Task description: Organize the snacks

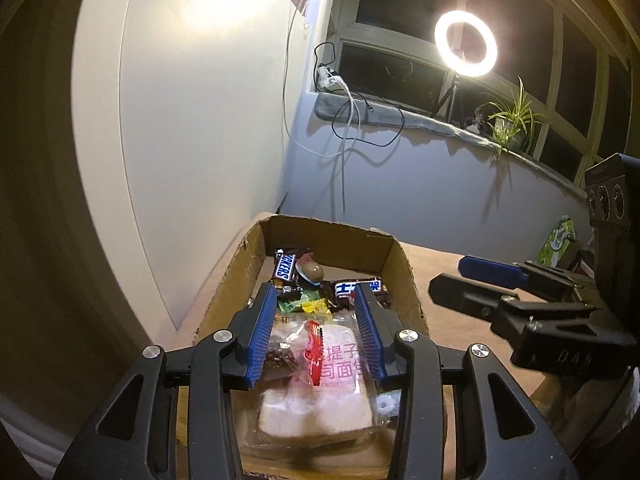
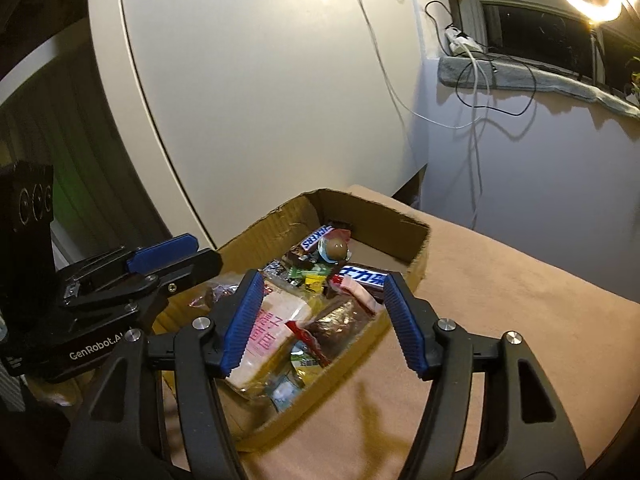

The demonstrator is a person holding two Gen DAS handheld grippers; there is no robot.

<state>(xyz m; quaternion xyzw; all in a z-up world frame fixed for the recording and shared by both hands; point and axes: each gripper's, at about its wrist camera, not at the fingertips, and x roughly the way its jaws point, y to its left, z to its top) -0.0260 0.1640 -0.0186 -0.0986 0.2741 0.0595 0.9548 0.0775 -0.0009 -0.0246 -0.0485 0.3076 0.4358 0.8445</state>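
Note:
An open cardboard box (image 1: 394, 258) (image 2: 416, 236) holds snacks: a bagged toast slice (image 1: 316, 396) (image 2: 272, 320), two Snickers bars (image 1: 285, 270) (image 2: 366, 278), a wrapped brown egg (image 1: 312, 270) (image 2: 337, 248) and small candies (image 1: 310, 303). My left gripper (image 1: 316, 324) hovers open over the toast bag and holds nothing. My right gripper (image 2: 322, 320) is open and empty over the box's near right side. Each gripper shows in the other's view, the right one (image 1: 480, 280) and the left one (image 2: 168, 256).
The box sits on a tan table (image 2: 500, 312) beside a white cabinet (image 2: 260, 100). A green carton (image 1: 558, 246) stands at the right. A windowsill with cables (image 1: 352, 116), a plant (image 1: 512, 120) and a ring light (image 1: 466, 44) lie beyond.

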